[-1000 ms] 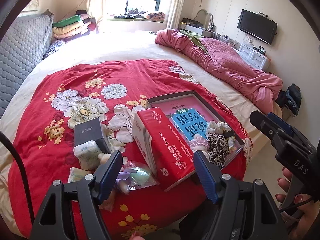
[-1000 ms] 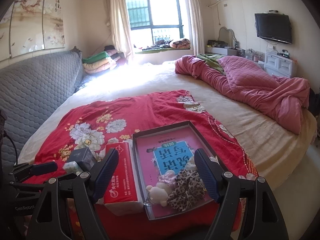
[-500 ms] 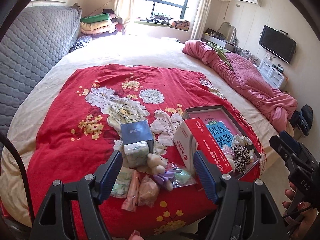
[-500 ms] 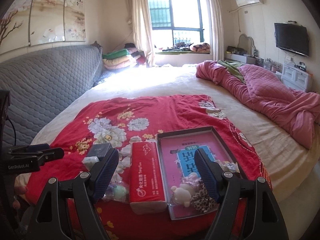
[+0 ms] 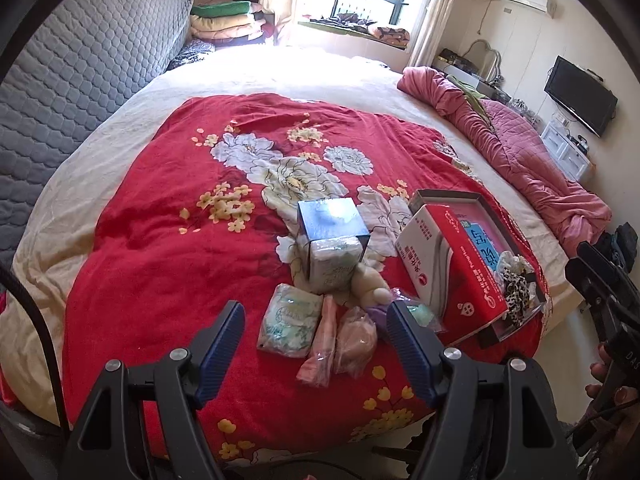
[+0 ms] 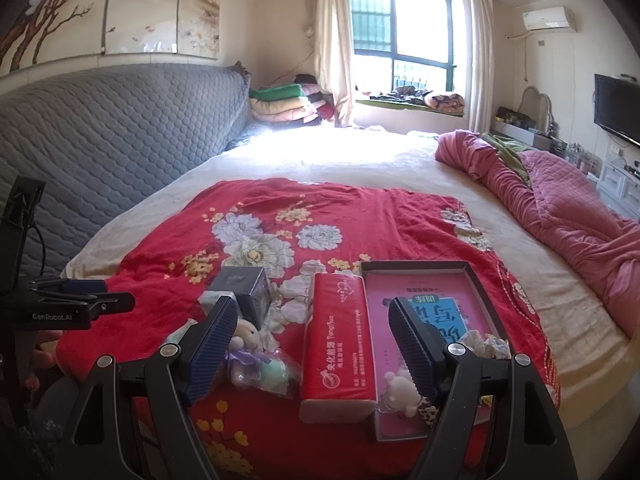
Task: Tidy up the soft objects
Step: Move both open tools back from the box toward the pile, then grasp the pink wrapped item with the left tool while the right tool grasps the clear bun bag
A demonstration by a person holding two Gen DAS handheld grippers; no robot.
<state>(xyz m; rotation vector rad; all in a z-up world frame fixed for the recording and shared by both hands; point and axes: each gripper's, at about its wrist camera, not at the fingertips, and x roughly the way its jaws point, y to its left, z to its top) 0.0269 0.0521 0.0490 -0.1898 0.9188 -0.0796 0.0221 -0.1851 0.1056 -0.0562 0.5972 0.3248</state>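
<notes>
I am holding the left tool (image 5: 314,342) released, nothing between its jaws, over the near edge of the red blanket (image 5: 168,240) on the bed. The soft packets are lying just ahead of it and between its jaws in view: a pale wipes pack (image 5: 289,320), a pink packet (image 5: 322,350) with its long axis running away from me, and a bagged puff (image 5: 356,340). A plush toy (image 5: 370,282) is lying just beyond, beside the tissue pack (image 5: 452,276) leaning on the tray (image 5: 448,197). I judge the left tool nearer this pile. My right tool (image 6: 310,350) is also standing released, facing the tissue pack and tray. Only the right view is showing the white plush (image 6: 398,392) inside the tray; only the left is showing the packets clearly.
</notes>
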